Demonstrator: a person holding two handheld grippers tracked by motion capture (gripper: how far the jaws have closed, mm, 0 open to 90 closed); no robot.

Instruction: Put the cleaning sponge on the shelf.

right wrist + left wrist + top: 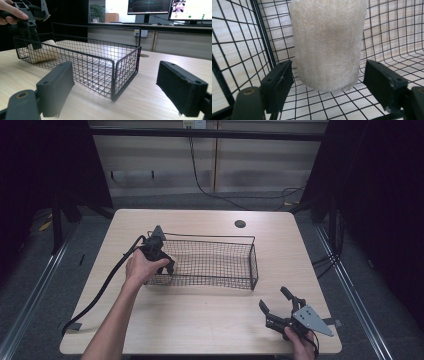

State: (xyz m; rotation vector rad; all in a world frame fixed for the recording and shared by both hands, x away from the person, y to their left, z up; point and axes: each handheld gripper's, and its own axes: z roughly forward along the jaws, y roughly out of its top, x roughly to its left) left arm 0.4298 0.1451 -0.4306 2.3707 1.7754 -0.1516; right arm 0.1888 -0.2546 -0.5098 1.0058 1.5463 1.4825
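Left gripper: held in the person's left hand at the basket's 9 o'clock end, reaching down inside it; its jaws stand apart, one on each side of the roll, with a gap at both pads, so nothing is clamped.
Cream roll: a fuzzy, cream-coloured cylinder lying on the mesh floor of the basket, in the end nearest the left gripper; in the left gripper view it sits between the two black jaws, close to the left-hand one and clear of the other. In the right gripper view it shows as a pale shape behind the wire wall.
Wire basket: black, rectangular and open-topped, lying across the middle of the table with its long sides running from 9 to 3 o'clock; the roll is all that shows inside it.
Right gripper: low at about 5 o'clock on the table, held by the person's right hand near the front edge, well apart from the basket; jaws spread wide and empty, pointing toward the basket's near corner.
Table: light wood grain, with a round dark hole at about 1 o'clock beyond the basket.
Cable: a thick black lead trailing from the left gripper toward 7 o'clock, off the table edge.
Background: monitors above a counter in the right gripper view.
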